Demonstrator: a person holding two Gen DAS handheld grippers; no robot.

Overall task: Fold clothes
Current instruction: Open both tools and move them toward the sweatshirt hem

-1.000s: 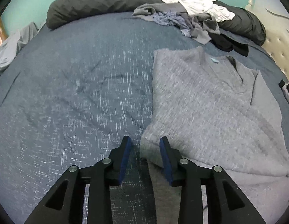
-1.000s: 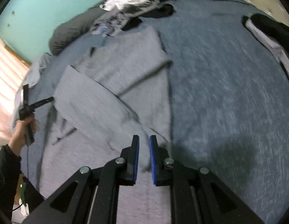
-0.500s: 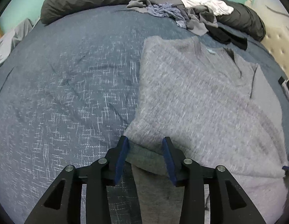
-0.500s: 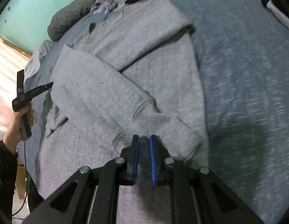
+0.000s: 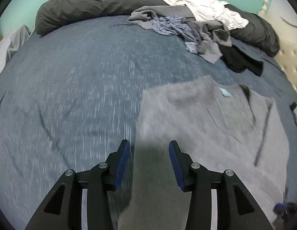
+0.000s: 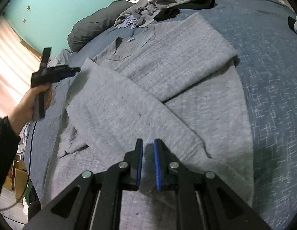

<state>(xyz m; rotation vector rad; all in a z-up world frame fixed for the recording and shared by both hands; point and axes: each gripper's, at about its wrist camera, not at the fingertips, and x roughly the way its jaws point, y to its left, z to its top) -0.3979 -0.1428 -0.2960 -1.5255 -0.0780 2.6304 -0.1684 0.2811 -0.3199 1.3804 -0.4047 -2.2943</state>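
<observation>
The grey sweater (image 6: 167, 80) lies sleeves-crossed on the bed (image 5: 71, 95); left claw (image 5: 148, 163) released, right claw (image 6: 148, 163) nearly clenched, apparently empty; the hem should be gripped evenly at both corners.

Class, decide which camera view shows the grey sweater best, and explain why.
The right wrist view: the grey sweater lies nearly whole and fairly sharp, both sleeves folded across its body. The left wrist view shows it motion-blurred and partly cut off by the frame's lower edge.
</observation>
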